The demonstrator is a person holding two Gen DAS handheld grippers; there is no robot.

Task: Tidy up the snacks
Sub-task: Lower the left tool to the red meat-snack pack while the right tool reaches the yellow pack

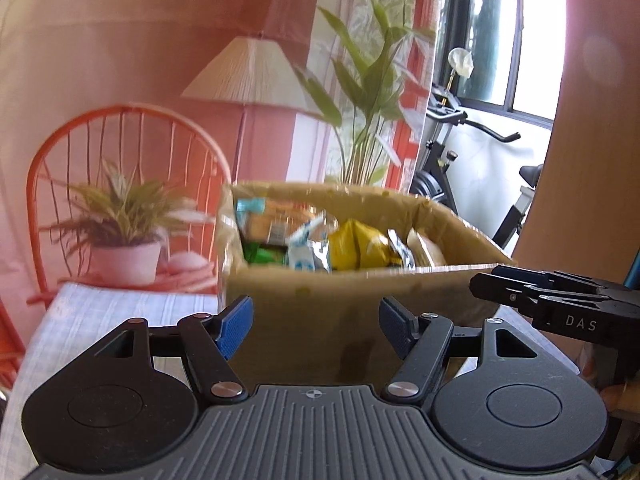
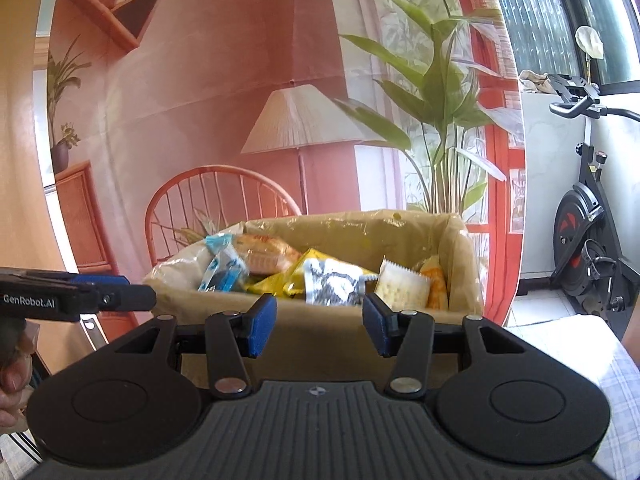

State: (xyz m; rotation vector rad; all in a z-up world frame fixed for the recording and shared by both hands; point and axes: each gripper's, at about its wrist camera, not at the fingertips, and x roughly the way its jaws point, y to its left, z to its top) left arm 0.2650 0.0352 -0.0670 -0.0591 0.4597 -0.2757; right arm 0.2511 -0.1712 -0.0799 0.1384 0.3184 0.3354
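Brown cardboard box (image 2: 320, 320) on the cloth-covered table (image 1: 120, 312) already holds a jumble of snack packets (image 2: 320, 276), so most gathering looks done; I see none left outside. Both grippers hover just in front of it: the left gripper (image 1: 316, 328) parted fairly wide, the right gripper (image 2: 319, 326) about half open, nothing between either pair.

The cardboard box (image 2: 320, 312) stands on the cloth-covered table (image 1: 120, 320) toward its far edge, snack packets (image 2: 332, 280) heaped inside. Both grippers, left (image 1: 316, 326) and right (image 2: 319, 326), hover side by side before its near wall. An exercise bike (image 2: 588, 240) stands beyond the table's right edge.
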